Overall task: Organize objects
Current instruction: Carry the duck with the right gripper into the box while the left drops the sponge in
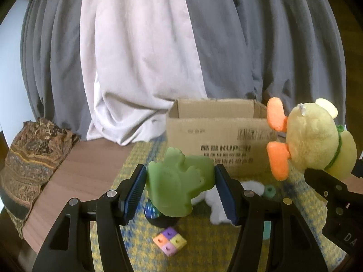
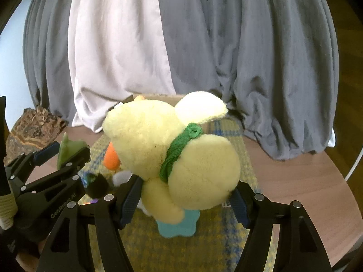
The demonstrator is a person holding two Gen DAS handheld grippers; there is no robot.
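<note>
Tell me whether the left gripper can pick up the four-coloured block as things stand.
Probably not yet: the left gripper is shut on the green toy. The four-coloured block lies uncovered on the mat below it, so the path looks free once emptied.

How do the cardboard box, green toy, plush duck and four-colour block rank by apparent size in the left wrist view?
1. cardboard box
2. plush duck and green toy: look alike; nearness makes it unsure
3. four-colour block

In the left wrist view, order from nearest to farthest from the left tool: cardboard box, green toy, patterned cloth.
1. green toy, clamped in the left tool.
2. cardboard box, just behind.
3. patterned cloth, far left edge.
</note>
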